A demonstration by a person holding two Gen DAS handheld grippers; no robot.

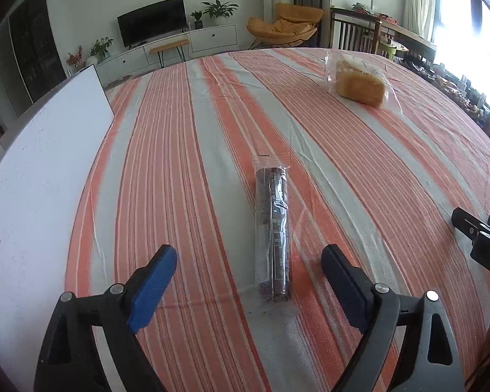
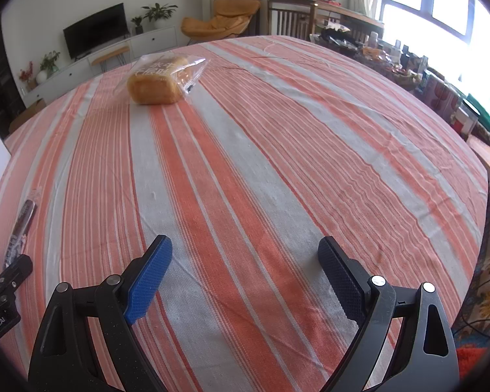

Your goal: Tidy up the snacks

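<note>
A long dark snack roll in clear wrap [image 1: 272,232] lies on the striped tablecloth [image 1: 186,150], pointing away from me. My left gripper [image 1: 250,258] is open, its jaws on either side of the roll's near end, not touching it. A bagged loaf of bread [image 1: 359,86] sits at the far right of the left wrist view. In the right wrist view the loaf [image 2: 156,83] is far ahead to the left and the roll [image 2: 21,228] lies at the left edge. My right gripper [image 2: 245,254] is open and empty over bare cloth.
A white board [image 1: 39,170] lies along the table's left side. The right gripper's body [image 1: 480,238] shows at the right edge of the left wrist view. The table's right edge [image 2: 483,179] drops off toward cluttered shelves by the window.
</note>
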